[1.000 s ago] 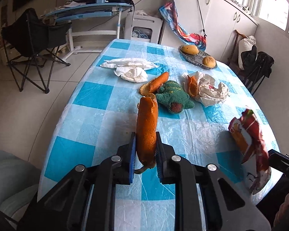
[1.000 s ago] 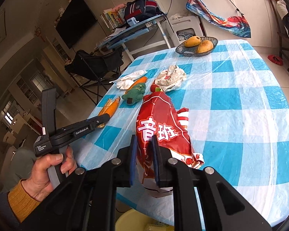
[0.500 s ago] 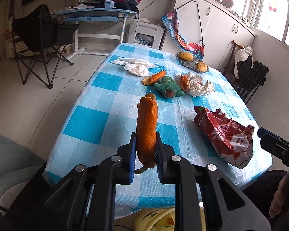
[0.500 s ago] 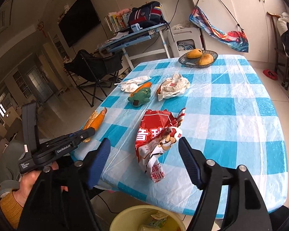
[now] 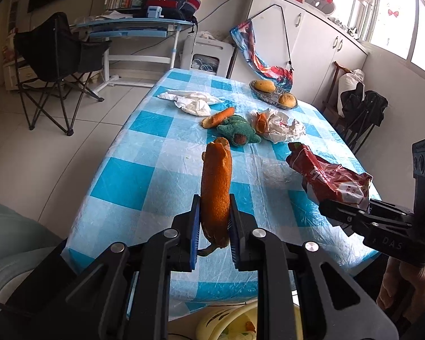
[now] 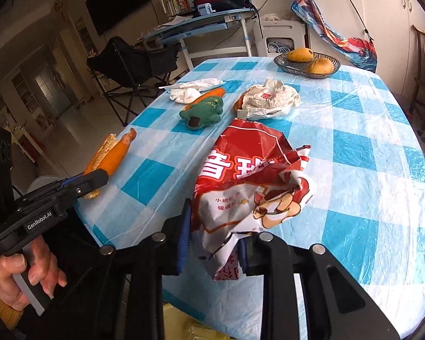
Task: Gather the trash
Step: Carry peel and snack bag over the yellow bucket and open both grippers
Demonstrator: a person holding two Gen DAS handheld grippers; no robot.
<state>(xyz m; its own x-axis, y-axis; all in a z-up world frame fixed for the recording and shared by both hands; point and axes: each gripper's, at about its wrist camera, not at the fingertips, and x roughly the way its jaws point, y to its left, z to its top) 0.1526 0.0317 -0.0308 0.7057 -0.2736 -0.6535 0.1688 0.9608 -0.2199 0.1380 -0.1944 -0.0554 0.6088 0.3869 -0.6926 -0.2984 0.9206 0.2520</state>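
My left gripper is shut on a long orange peel and holds it above the near edge of the blue checked table. My right gripper is shut on a crumpled red snack bag, held over the table's near edge; the bag also shows in the left wrist view. A yellow bin sits on the floor below the table edge, partly hidden by my fingers. Further up the table lie another orange peel, crumpled white paper and white tissues.
A green plush toy lies mid-table. A wire basket with two mangoes stands at the far end. A black folding chair and a desk stand left on the tiled floor; dark chairs stand right.
My right gripper was open half a second ago with the red bag loose on the table; now it is shut on the bag again. Both grippers have drawn back toward the near edge.
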